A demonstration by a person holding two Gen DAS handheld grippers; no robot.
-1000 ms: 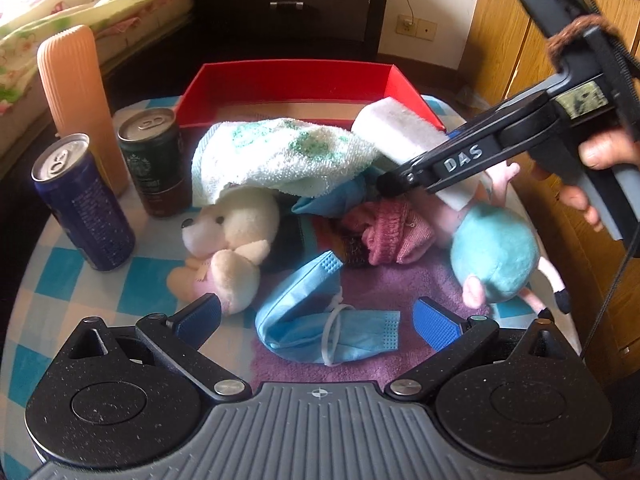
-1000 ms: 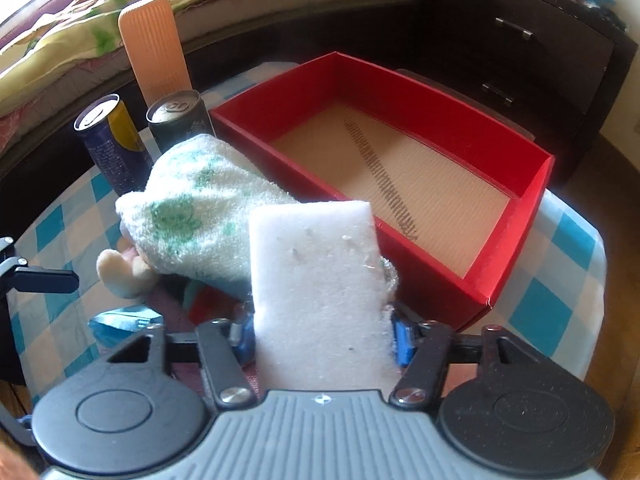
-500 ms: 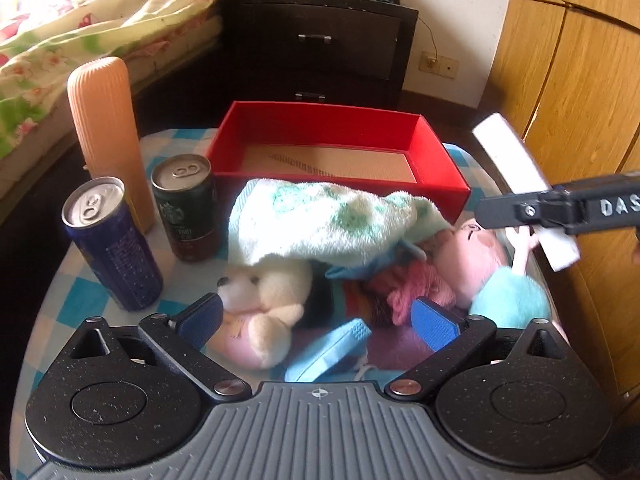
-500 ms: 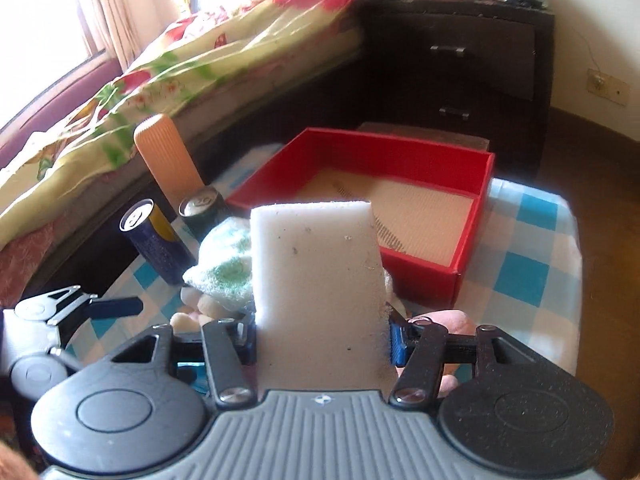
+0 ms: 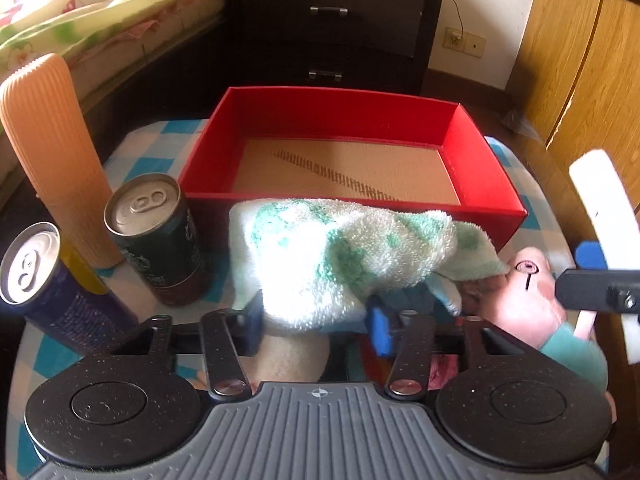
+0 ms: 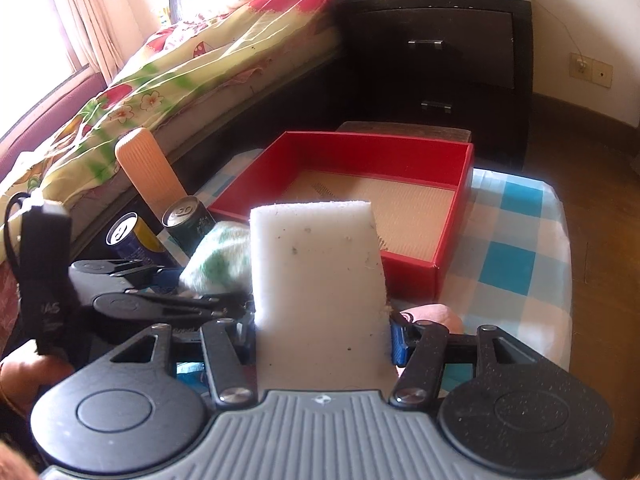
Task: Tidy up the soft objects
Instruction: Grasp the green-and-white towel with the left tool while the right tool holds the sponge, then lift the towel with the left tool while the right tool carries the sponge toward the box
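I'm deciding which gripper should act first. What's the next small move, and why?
Probably carry the right gripper forward over the red box and drop the white sponge in. Its jaws are clamped on the sponge, held clear above the pile, and the box shows only its bare floor. The left gripper is only now closing around the green-patterned towel, which is not yet lifted.

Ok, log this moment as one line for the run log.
left gripper: shut on green-and-white towel | right gripper: shut on white sponge | red box: nothing inside | both near box

White-and-green towel (image 5: pixel 344 256), white sponge (image 6: pixel 320 288), red box (image 5: pixel 480 160), blue-checked tablecloth (image 6: pixel 516 240).
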